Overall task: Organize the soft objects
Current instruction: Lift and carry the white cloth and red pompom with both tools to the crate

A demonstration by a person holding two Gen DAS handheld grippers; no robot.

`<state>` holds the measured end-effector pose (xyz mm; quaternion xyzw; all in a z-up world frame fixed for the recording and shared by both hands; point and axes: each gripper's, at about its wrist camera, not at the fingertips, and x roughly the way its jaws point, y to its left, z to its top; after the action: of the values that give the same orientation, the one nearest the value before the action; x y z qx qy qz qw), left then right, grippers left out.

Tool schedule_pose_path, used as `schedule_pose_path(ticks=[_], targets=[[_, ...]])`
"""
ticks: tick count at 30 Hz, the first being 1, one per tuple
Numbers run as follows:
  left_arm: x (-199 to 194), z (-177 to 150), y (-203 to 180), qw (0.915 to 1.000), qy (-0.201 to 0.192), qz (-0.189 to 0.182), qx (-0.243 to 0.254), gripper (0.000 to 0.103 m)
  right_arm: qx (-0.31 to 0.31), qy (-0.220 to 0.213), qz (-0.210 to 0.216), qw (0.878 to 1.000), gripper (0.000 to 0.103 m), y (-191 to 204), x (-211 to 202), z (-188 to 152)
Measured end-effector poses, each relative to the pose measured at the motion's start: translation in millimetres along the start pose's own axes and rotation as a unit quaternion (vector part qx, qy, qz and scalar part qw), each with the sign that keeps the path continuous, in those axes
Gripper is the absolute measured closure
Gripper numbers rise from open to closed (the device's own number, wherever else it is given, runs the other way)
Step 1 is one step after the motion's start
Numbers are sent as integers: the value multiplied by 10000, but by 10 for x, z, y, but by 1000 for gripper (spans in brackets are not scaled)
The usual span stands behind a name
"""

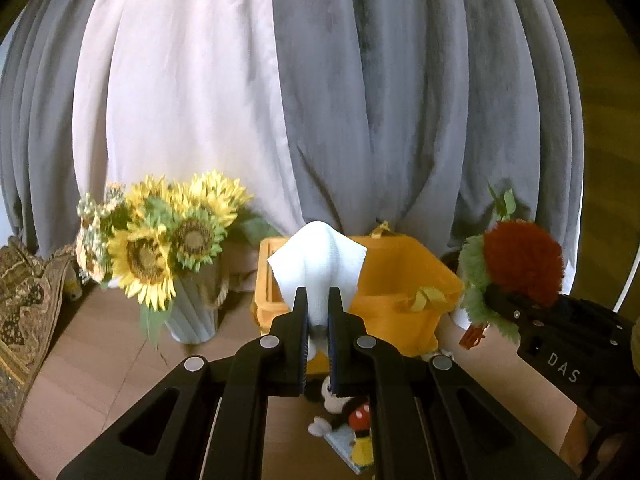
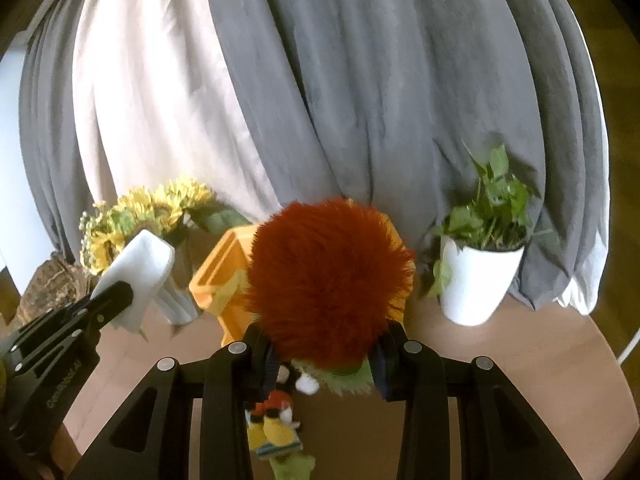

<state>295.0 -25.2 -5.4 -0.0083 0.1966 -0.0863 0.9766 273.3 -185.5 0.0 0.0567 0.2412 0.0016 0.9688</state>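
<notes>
The left tool is clamped on a folded white cloth, whose free corners stand up above the jaws. The right tool is clamped on a fluffy plush toy with a red-orange mane and green fur; the pads grip the green part low down, with the mane bulging over them. Both things are held clear of the brown wooden worktop, just in front of an open orange fabric storage box with yellow ribbon tabs.

The step in hand is judged to be the carry to the box. It is best done with each load lifted fully over the near rim before being lowered, since the soft walls would be pushed in or the box shoved back by a low approach. The two tools should be kept apart, one being emptied first, so that cloth and plush are not tangled at the opening. Release should be made only once the load is well inside.

The sunflower bouquet in a ribbed pale vase to the left of the box and the leafy green plant in a white pot to its right could be tipped by a wide swing. A small cartoon mouse plush lies on the worktop below the tools, yet to be collected.
</notes>
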Motion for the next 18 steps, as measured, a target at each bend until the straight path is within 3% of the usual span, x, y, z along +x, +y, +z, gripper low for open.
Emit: schedule_pose_path(ticks=[18], targets=[[498,395,46,9992,-356,-57,198,93,-19,-303,64,9995,65,-60,456,469]])
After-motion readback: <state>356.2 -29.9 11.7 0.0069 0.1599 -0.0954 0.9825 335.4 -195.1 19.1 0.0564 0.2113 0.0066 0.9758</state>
